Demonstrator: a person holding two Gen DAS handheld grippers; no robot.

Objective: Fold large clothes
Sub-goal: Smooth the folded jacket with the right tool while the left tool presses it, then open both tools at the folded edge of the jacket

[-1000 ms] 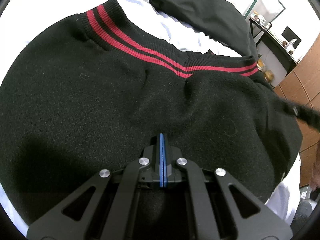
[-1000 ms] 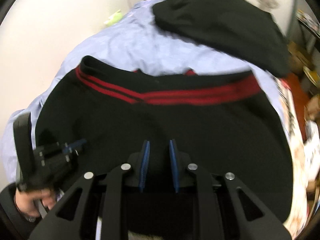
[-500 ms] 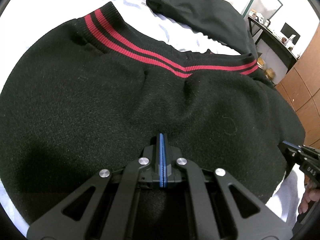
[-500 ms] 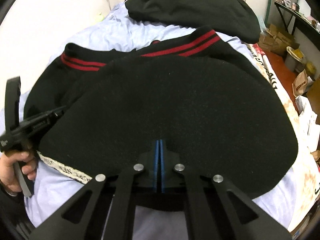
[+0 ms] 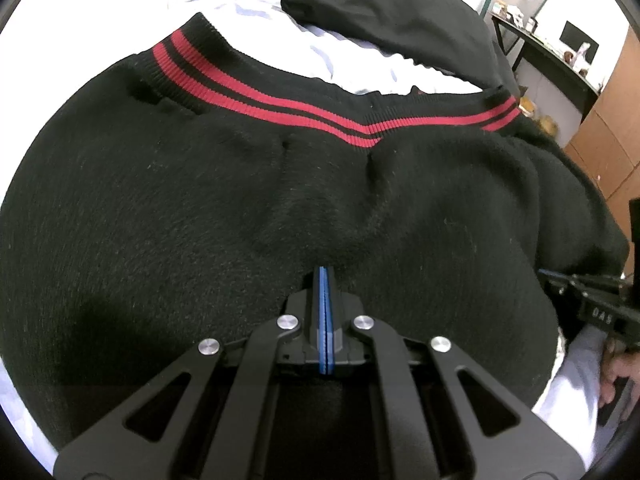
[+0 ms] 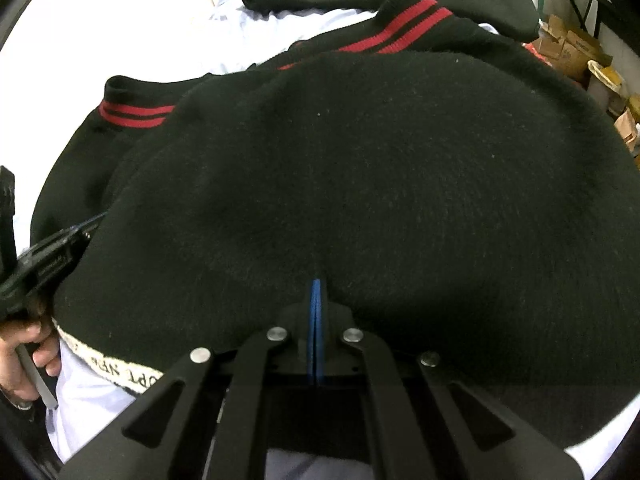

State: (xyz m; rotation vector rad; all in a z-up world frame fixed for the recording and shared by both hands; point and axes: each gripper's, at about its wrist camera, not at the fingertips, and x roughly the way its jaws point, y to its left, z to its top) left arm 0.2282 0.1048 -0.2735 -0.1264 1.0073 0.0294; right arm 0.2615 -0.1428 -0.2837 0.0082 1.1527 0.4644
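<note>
Left gripper: your left gripper (image 5: 325, 280) was pinched tight on a tuck of the black sweater (image 5: 240, 208), pads together with cloth puckering at the tips, at the near-left part of the garment.
Sweater, place: it lay spread over the bed (image 5: 360, 68), its near edge toward you at the bed's near edge, its red-striped band (image 5: 280, 104) on the far side.
Sweater, long axis: it ran left to right across the bed, and the striped band ran the same way.
Sweater, heading: the band faced the far end of the bed, where a second dark garment (image 5: 400, 12) lay apart.
Key relation: the whole body of the sweater lay ahead of both grippers, away from you, so a fold would likely carry the near edge toward the band.
Nearer hand: each gripper held its own end of the near edge; neither looked better placed.
Right gripper: your right gripper (image 6: 316, 284) had just closed, and its pads were clamped on sweater cloth at the near-right, with a lettered white strip (image 6: 120, 372) showing under the edge.
</note>
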